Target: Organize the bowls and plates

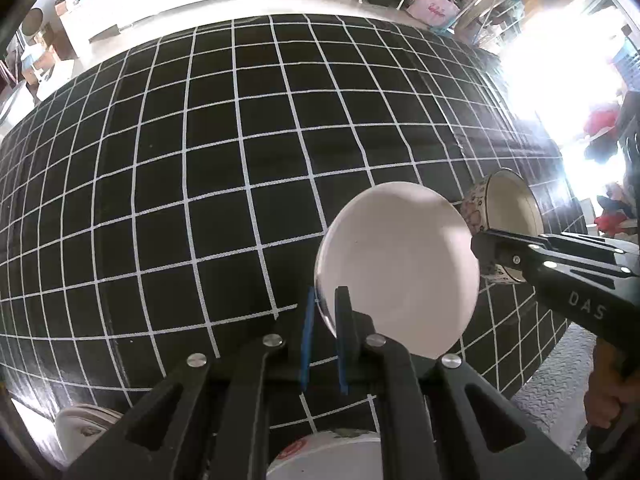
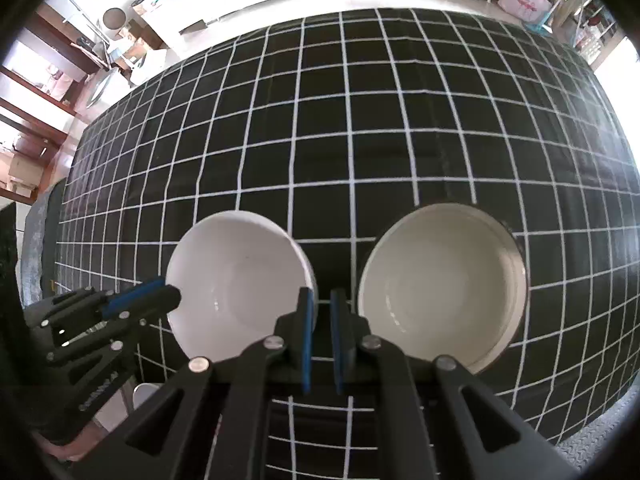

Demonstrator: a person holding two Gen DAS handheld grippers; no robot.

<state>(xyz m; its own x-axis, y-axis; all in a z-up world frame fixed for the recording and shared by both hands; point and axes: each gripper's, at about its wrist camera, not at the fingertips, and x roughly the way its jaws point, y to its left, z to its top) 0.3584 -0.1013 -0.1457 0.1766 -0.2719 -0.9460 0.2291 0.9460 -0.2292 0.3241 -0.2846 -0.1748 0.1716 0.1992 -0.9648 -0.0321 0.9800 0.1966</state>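
1. The worktop [image 2: 360, 120] is covered by a black cloth with a white grid.
2. Two bowls sit side by side near its front edge, close together but apart: a white bowl [image 1: 396, 268] and, to its right, a patterned bowl [image 2: 444, 288] with a cream inside.
3. The left gripper [image 1: 324, 300] points steeply down at the white bowl's left rim. Its jaws are clenched on that rim, and the thin edge runs between the blue pads [image 1: 307, 332].
4. The right gripper [image 2: 322, 300] also points steeply down, into the gap between the two bowls.
5. Its jaws are drawn nearly together, with only a narrow slit between the pads.
6. Its left pad lies against the white bowl's right rim and its right finger is just beside the patterned bowl's left rim. The rim may be nipped in the slit, but the fisheye view is too poor there to be sure.
7. In the left wrist view, the patterned bowl shows floral decoration on its outer wall.
8. At the bottom of that view, under the left gripper, the edge of a dish [image 1: 320, 456] with a red mark peeks out.
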